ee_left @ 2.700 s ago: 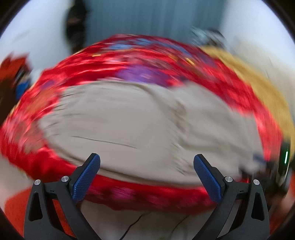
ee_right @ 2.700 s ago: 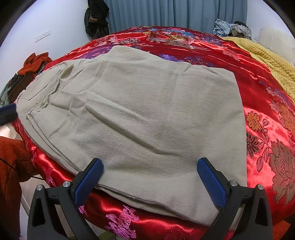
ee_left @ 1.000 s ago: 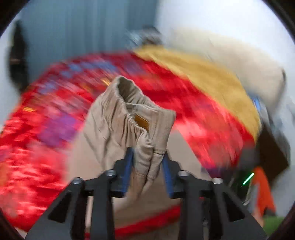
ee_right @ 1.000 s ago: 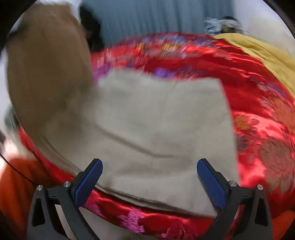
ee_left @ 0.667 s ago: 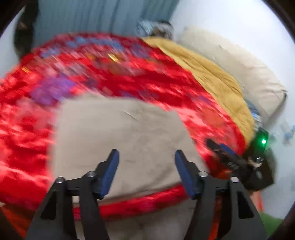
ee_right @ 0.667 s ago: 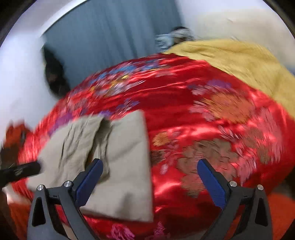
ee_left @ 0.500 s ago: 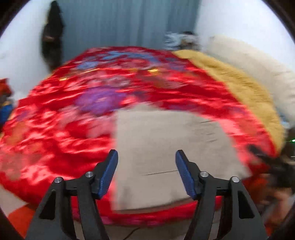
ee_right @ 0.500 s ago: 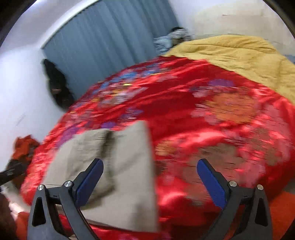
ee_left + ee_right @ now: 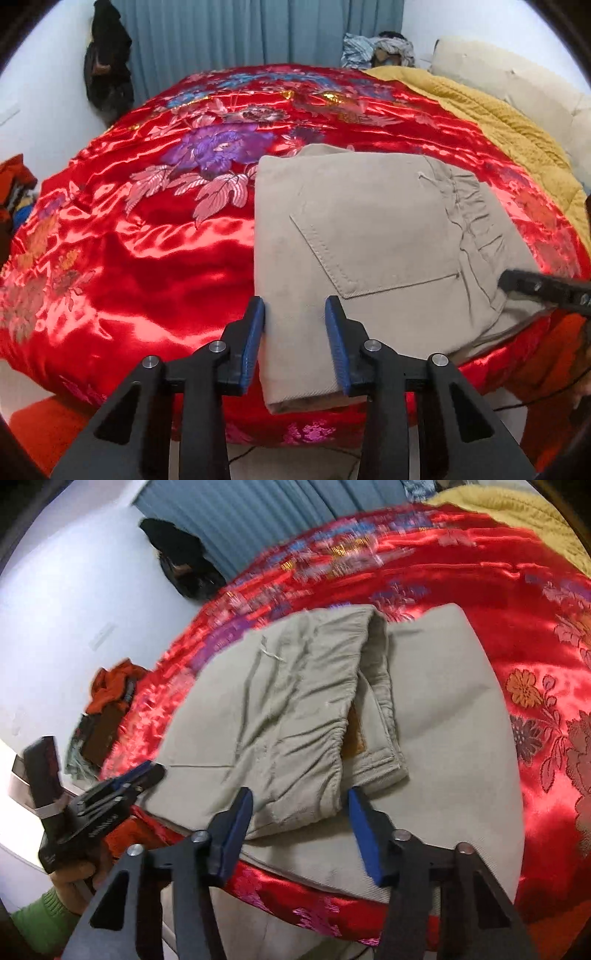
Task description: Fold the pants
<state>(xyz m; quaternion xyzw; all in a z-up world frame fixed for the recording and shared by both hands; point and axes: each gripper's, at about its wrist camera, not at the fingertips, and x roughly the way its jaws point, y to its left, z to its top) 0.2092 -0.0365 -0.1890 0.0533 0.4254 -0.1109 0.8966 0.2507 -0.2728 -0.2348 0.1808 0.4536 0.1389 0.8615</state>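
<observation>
The beige pants (image 9: 369,236) lie folded on the red satin bedspread (image 9: 147,240) near its front edge, back pocket up and waistband to the right. My left gripper (image 9: 295,332) is partly open over the folded left edge, its jaws straddling the cloth without clamping it. In the right wrist view the pants (image 9: 295,709) show the waistband part folded over the legs. My right gripper (image 9: 299,812) is partly open with its jaws on either side of the waistband corner. The left gripper (image 9: 110,794) shows at the left, and the right gripper's finger (image 9: 546,288) at the right.
A yellow blanket (image 9: 498,118) and cream pillows (image 9: 517,77) lie at the right of the bed. Blue curtains (image 9: 258,33) hang behind. Dark clothes (image 9: 107,66) hang on the left wall. Orange clothes (image 9: 110,686) sit left of the bed.
My left gripper carried the waistband over the legs, let it go, and moved left to the folded edge. Both grippers have narrowed and come down close to the pants.
</observation>
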